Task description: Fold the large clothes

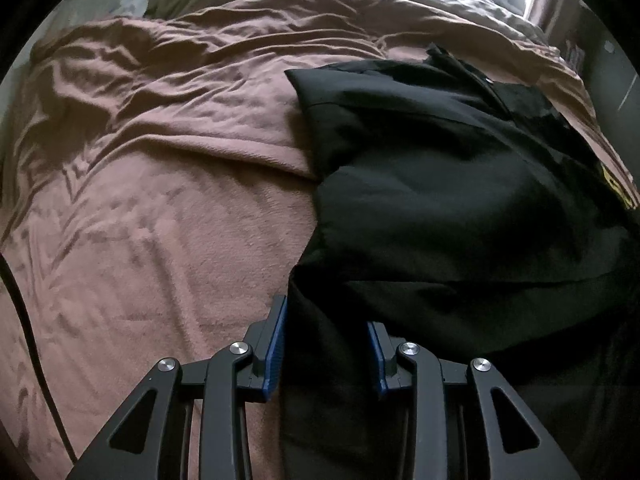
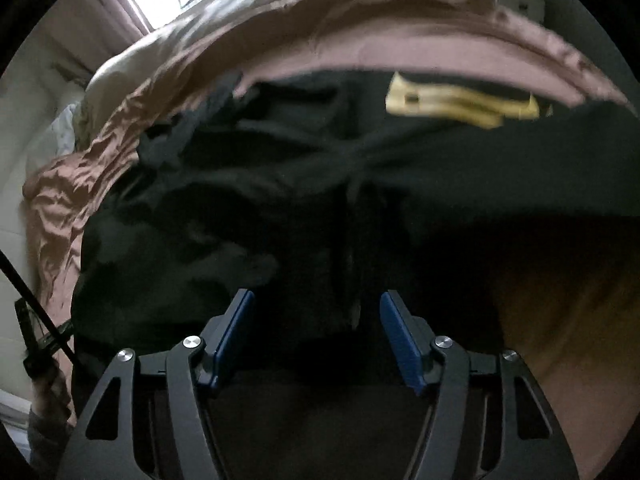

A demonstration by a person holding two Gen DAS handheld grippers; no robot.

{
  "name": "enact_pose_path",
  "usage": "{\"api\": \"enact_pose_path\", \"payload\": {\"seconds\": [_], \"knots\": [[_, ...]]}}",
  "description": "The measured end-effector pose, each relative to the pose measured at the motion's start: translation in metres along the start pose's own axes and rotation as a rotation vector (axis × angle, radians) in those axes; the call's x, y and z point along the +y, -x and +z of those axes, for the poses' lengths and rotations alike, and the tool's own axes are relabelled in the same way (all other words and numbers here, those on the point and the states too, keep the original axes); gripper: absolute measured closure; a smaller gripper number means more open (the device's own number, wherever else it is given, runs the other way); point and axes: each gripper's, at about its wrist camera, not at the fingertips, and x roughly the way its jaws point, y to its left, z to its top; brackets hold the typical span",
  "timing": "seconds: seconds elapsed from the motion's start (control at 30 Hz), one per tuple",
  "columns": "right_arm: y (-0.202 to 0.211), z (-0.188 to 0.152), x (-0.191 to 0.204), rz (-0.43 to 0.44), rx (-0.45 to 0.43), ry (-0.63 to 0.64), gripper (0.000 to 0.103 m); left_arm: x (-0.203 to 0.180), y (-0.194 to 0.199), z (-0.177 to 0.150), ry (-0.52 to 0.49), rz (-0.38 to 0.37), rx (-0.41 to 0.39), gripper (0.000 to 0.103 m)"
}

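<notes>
1. While the large black fabric garment (image 1: 460, 200) lies partly folded on the wrinkled pinkish-brown blanket (image 1: 140, 220) of the bed, its near hem is bunched between the blue-padded fingers of the left gripper (image 1: 326, 350) — the cloth fills the gap and appears to be clamped.
2. Over a dark fold of the same garment (image 2: 280, 200) the right gripper (image 2: 318, 340) is seen with its fingers apart; fabric lies under them, but no pinch is made yet.
3. A good fold, it is judged, would be got by taking the hem at a matching spot with the right side, so both corners can be lifted level and laid flat.
4. A yellow printed emblem (image 2: 460, 102) is seen on the garment — blurred, so no lettering can be read.
</notes>
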Motion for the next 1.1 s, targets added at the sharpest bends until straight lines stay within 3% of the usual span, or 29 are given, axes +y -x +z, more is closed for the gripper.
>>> {"api": "enact_pose_path", "payload": {"seconds": [0.1,0.13,0.17,0.27,0.47,0.63,0.8,0.87,0.9,0.93,0.97,1.0,1.03,1.1], "knots": [[-0.022,0.005,-0.01,0.045,0.035,-0.043,0.039,-0.004,0.0,0.001,-0.028,0.014,-0.005,0.066],[-0.028,0.008,-0.009,0.043,0.025,-0.042,0.046,-0.004,0.0,0.001,-0.035,0.019,-0.007,0.066],[-0.029,0.012,-0.01,0.043,0.016,-0.033,0.069,-0.005,0.0,0.002,-0.04,0.023,-0.008,0.066],[-0.032,0.027,-0.005,0.04,-0.035,-0.009,0.09,-0.005,-0.002,0.003,-0.048,0.05,-0.02,0.066],[-0.054,0.061,0.008,-0.01,-0.091,0.026,0.093,-0.003,-0.009,0.006,-0.027,0.038,-0.013,0.066],[-0.059,0.069,0.015,-0.021,-0.105,0.023,0.093,-0.005,-0.01,0.008,-0.028,0.046,-0.005,0.066],[-0.033,0.064,0.03,-0.002,-0.114,0.035,0.092,-0.01,0.0,0.006,-0.039,0.053,0.011,0.066],[-0.015,0.056,0.03,0.022,-0.134,0.044,0.087,-0.012,0.009,0.005,-0.039,0.023,0.012,0.062],[-0.004,0.052,0.028,0.019,-0.149,0.05,0.082,-0.014,0.015,0.005,-0.034,-0.001,0.011,0.054],[0.006,0.049,0.027,0.017,-0.169,0.055,0.056,-0.015,0.022,0.005,-0.028,-0.017,0.004,0.044],[0.016,0.045,0.025,0.028,-0.183,0.054,0.019,-0.017,0.03,0.005,-0.022,-0.029,-0.009,0.039],[0.028,0.041,0.021,0.037,-0.198,0.049,0.009,-0.019,0.04,0.006,-0.019,-0.047,-0.032,0.029],[0.04,0.036,0.015,0.034,-0.213,0.044,0.008,-0.023,0.05,0.007,-0.017,-0.062,-0.056,0.023],[0.06,0.026,0.005,0.035,-0.236,0.037,0.008,-0.031,0.07,0.01,-0.019,-0.075,-0.097,0.023]]}}
